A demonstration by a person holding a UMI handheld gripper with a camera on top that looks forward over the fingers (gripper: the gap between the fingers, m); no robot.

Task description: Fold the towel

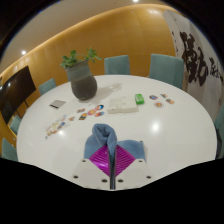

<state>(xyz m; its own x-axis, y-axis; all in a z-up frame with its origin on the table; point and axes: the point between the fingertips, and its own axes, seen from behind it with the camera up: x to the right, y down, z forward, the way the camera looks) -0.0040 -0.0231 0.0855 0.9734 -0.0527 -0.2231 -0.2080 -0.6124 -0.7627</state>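
Note:
A blue towel (122, 146) lies bunched on the white round table (170, 125), just ahead of my fingers. My gripper (111, 150) is shut on a fold of the towel, which rises in a narrow peak (100, 133) between the two magenta pads (99, 160). The pads meet at a thin line with cloth pinched in it. The rest of the towel spreads to the right of the fingers and partly to the left. How much of the towel lies under the fingers is hidden.
A potted plant (80, 76) stands at the table's far left. A white folded cloth or box (124, 103) lies mid-table, with small items (158, 98) to its right and cards (58, 104) and small things (82, 118) to its left. Teal chairs (166, 66) ring the far side.

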